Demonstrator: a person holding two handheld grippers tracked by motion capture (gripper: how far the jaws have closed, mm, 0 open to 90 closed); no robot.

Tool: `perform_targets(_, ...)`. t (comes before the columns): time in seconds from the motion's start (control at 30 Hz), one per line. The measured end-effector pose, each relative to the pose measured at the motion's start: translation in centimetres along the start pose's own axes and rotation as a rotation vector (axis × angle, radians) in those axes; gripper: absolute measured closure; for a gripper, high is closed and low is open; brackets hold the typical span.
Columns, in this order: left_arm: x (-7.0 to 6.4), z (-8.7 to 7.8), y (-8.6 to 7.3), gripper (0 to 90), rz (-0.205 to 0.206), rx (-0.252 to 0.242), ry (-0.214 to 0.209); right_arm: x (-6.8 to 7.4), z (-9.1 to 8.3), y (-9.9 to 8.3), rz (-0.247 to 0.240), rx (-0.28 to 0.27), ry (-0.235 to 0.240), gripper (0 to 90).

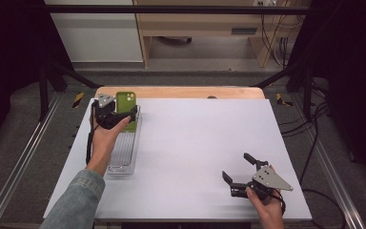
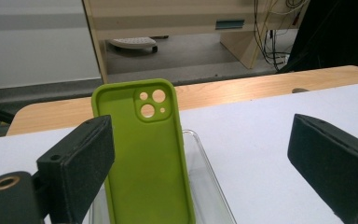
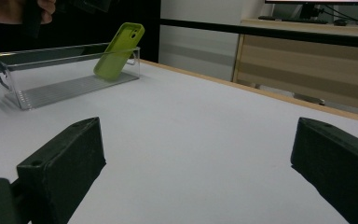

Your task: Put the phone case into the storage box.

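A lime-green phone case (image 1: 127,101) stands tilted in the far end of a clear plastic tray (image 1: 122,160), leaning on its end wall. In the left gripper view the case (image 2: 144,154) shows its hollow inside and camera holes. It sits just beyond the left jaw, which hides its lower left edge. My left gripper (image 1: 116,114) hovers over the tray's far end, open (image 2: 200,172), holding nothing. My right gripper (image 1: 237,167) rests low near the table's front right, open (image 3: 196,172), with bare table between its jaws. From there the case (image 3: 119,49) and tray (image 3: 51,77) lie far off to the left.
The white table top (image 1: 195,143) spreads between the tray and my right gripper. A wooden strip (image 1: 181,91) runs along its far edge. Beyond it are floor, a wooden desk (image 1: 200,24) and cables. Black frame rails flank both sides.
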State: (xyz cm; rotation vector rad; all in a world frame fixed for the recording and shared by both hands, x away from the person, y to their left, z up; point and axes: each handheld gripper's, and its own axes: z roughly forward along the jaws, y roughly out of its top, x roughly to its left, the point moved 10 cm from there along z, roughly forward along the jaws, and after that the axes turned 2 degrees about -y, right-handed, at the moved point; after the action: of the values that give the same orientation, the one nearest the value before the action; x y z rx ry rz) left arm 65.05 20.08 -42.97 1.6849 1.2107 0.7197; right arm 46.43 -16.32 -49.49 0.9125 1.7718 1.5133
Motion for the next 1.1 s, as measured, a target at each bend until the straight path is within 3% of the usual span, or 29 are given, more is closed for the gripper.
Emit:
perform_targets(0.47,-0.5,-0.6,0.0,5.8,0.025,-0.028,-0.040,0.2,0.1,-0.1,-0.003,0.007,0.009,2.9)
perform_targets(0.67,-0.6,-0.8,0.4,3.6,0.016,-0.046,-0.043,0.1,0.1,-0.1,-0.004,0.008,0.003,2.9)
perform_targets(1.1,-1.9,-1.8,1.0,3.6,0.030,-0.073,-0.084,0.1,0.1,-0.2,-0.006,0.013,-0.001,2.9)
